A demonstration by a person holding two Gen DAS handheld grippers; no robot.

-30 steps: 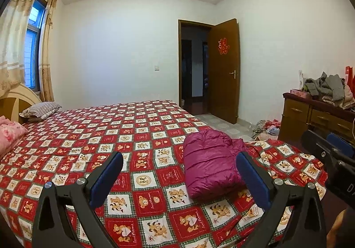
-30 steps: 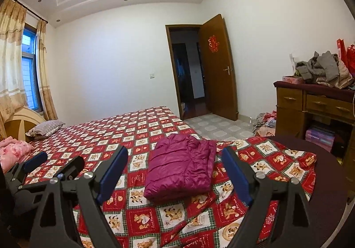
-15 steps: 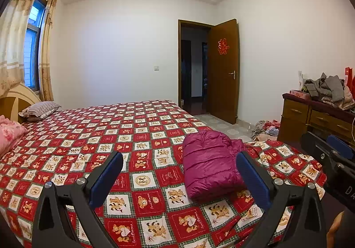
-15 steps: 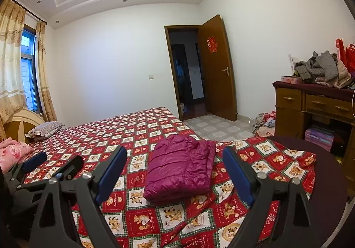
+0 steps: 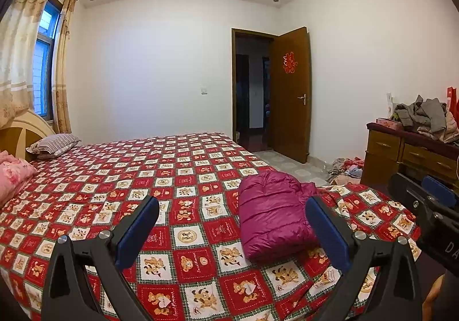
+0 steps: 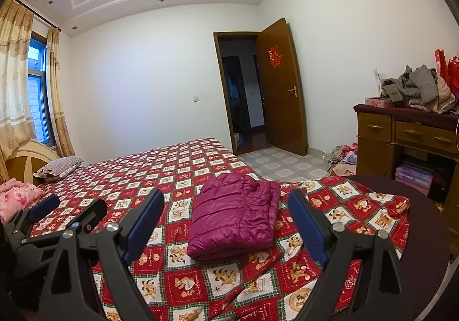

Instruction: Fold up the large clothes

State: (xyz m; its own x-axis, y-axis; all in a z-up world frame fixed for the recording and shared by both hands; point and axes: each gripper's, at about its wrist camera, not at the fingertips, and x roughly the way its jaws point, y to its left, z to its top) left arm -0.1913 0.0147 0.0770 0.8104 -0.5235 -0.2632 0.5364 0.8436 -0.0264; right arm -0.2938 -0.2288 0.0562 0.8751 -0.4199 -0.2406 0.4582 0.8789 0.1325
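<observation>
While both claws hang above the bed's near edge, the jacket [image 6: 233, 213] lies folded into a neat magenta bundle on the bed [image 6: 183, 166], close to the near right corner, touching nothing but the quilt [image 5: 160, 171]. Left claw [image 5: 232, 227]: blue pads spread wide, holding nothing, with the jacket showing between its fingers toward the right one. Right claw [image 6: 226, 223]: jaws just as wide apart, empty too, the jacket framed squarely between its pads. From the right wrist camera the left claw shows at the lower left, over the quilt.

Up at the headboard end, a striped pillow [image 5: 53, 143] and a pink bedding heap [image 6: 17, 194] sit at the far left corner. Off to the right stands a wooden dresser [image 6: 401, 131], drawers shut; on top, a pile of grey clothes [image 6: 413, 85] beside a pink box [image 6: 378, 102], its contents not visible. In the open space under the dresser sits another pink box [image 6: 413, 176]. More clothes lie heaped on the floor [image 5: 344, 168] by the dresser.
</observation>
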